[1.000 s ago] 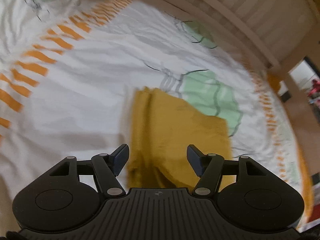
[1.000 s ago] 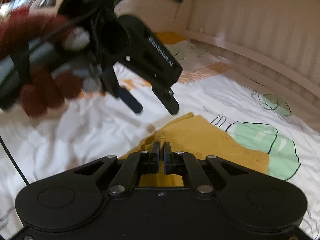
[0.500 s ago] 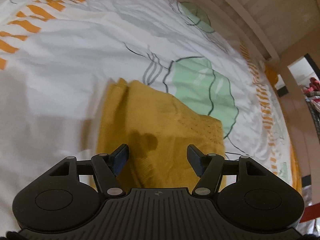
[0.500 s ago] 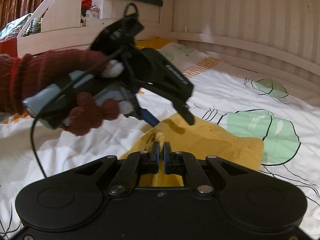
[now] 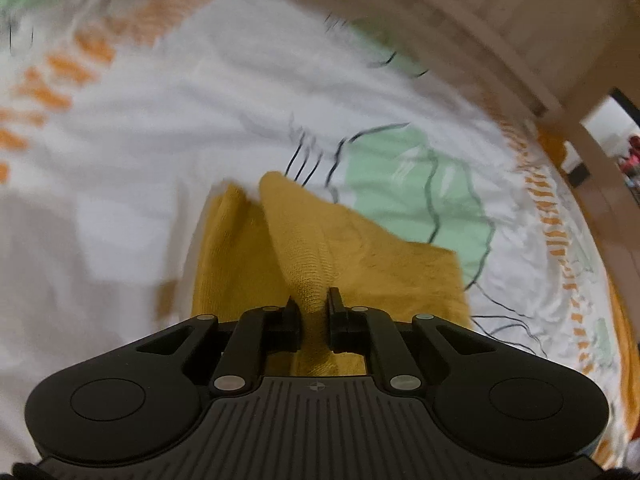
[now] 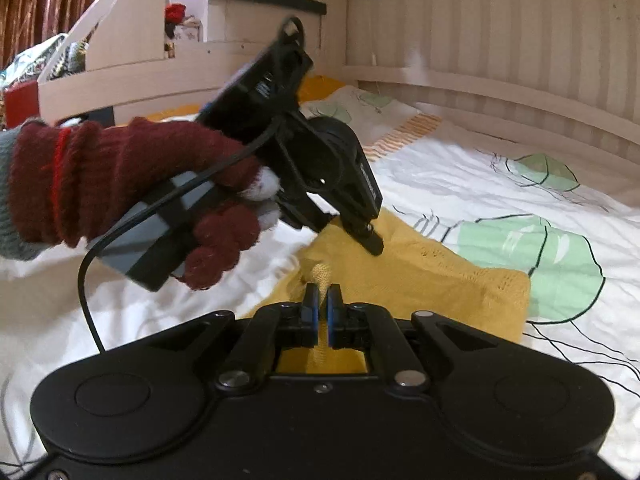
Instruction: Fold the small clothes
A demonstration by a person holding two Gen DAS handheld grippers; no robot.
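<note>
A mustard-yellow knitted garment (image 5: 380,256) lies partly folded on the white bed sheet (image 5: 200,100). In the left wrist view my left gripper (image 5: 314,300) has its jaws closing, and a raised ridge of the yellow cloth is pinched between the pads. The right wrist view shows my right gripper (image 6: 323,294) shut on a small bunch at the near edge of the same garment (image 6: 420,276). There the left gripper (image 6: 372,240) comes down onto the cloth from the upper left, held by a hand in a dark red glove (image 6: 120,184).
The sheet has green leaf prints (image 6: 560,264) and orange stripes (image 5: 52,80). A pale wooden slatted bed rail (image 6: 480,92) runs along the far side, and a pillow (image 6: 360,108) lies in the corner. A black cable (image 6: 86,280) hangs from the left gripper.
The left gripper came down onto the yellow garment and its jaws went from wide open to pinched on a fold of it. The right gripper stayed shut on the near edge.
</note>
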